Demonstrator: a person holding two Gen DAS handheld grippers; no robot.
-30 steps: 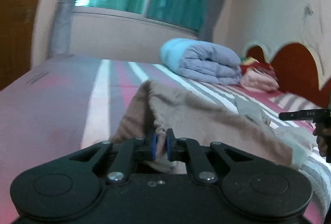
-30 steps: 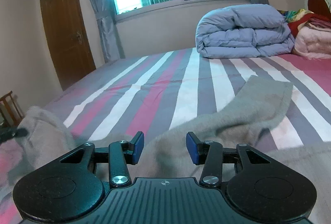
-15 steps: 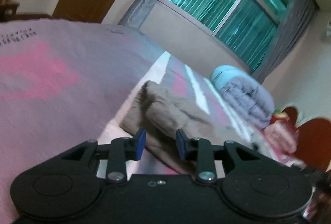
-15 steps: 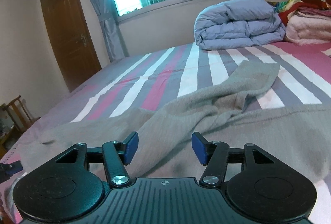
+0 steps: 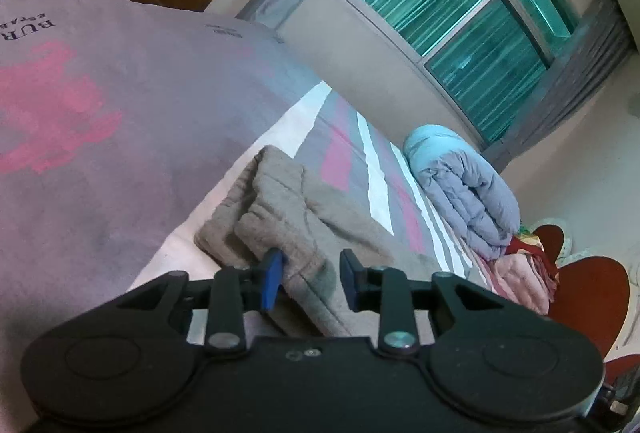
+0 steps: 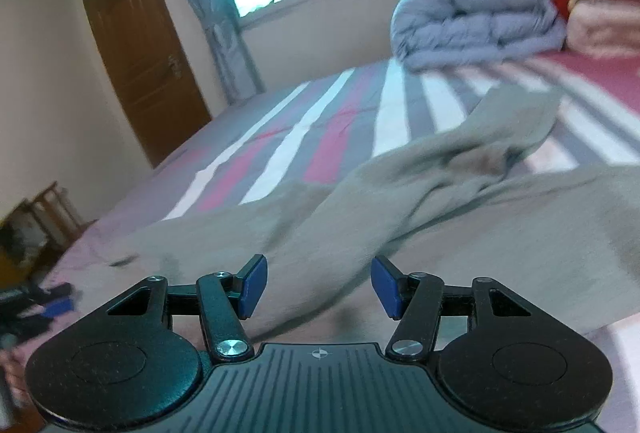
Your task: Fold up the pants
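The taupe fleece pants [image 5: 304, 233] sprawl across the striped bed [image 6: 328, 121], a bunched fold lying loose between the left gripper [image 5: 312, 279]'s parted, unclenched pads. The right gripper [image 6: 318, 287] hangs released just above the cloth. Soft, limp, light stuff, I'd say, best pinched at a thick hem; motion blur hides the waistband.
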